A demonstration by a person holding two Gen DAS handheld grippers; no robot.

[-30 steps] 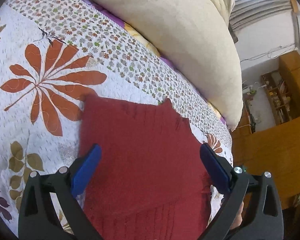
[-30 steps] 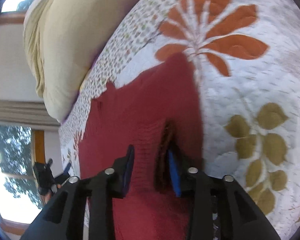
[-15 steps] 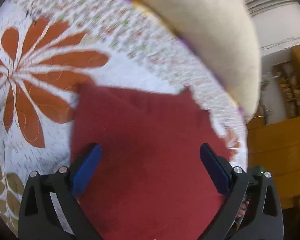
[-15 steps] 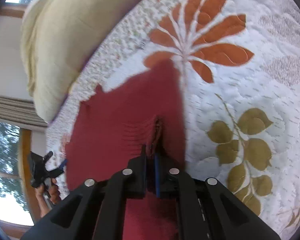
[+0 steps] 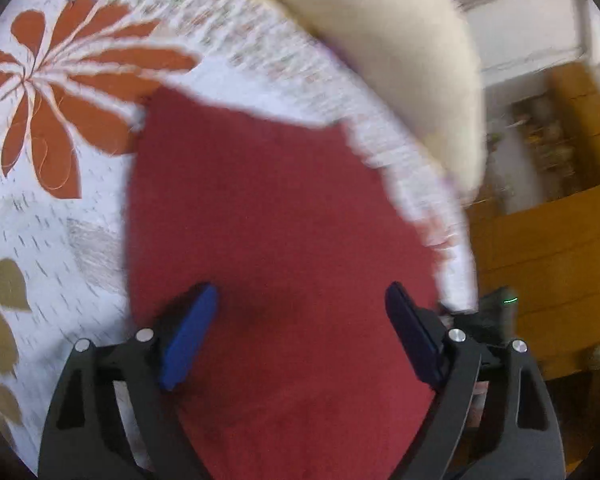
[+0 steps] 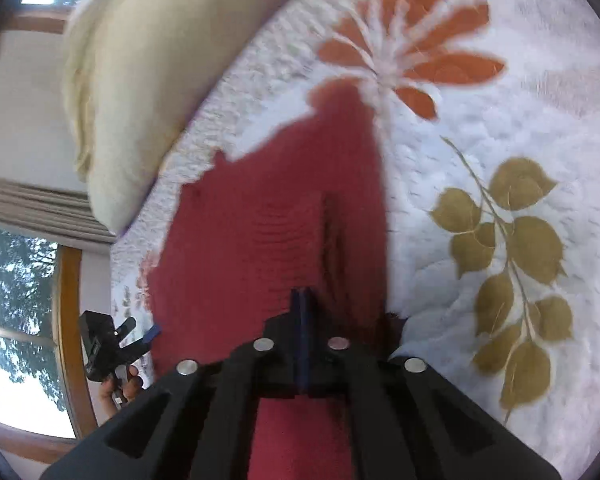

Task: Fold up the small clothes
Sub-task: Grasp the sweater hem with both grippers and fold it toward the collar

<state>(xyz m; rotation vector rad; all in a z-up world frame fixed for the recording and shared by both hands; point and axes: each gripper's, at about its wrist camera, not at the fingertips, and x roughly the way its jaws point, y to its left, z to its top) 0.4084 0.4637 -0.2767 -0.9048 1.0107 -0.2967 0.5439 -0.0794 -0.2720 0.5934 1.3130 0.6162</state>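
Right gripper (image 6: pixel 301 300): blue-padded jaws pressed together, clamped on a raised pleat of the dark red knitted garment (image 6: pixel 260 232). A crease runs up the cloth from the pinch, just right of the jaws. The garment lies mostly flat beyond, narrowing toward a far corner that touches the orange flower print.

Left gripper (image 5: pixel 300 316): jaws wide apart, blue pads on either side of bare red knit, gripping nothing. Whether the pads touch the cloth cannot be told; this view is motion-blurred. The dark red knitted garment (image 5: pixel 268 216) fills the centre of the view, its far edge jagged against the bedspread.

Beneath the garment: white quilted bedspread (image 6: pixel 500 128) with orange flowers and olive leaf sprigs, also seen in the left view (image 5: pixel 40 216). A large cream pillow (image 6: pixel 132 64) sits at the bed's far side, beyond the garment (image 5: pixel 400 48).

In the right view, the person's hand (image 6: pixel 118 384) holds the left gripper's black handle near the bed edge, by a wood-framed window (image 6: pixel 66 340).
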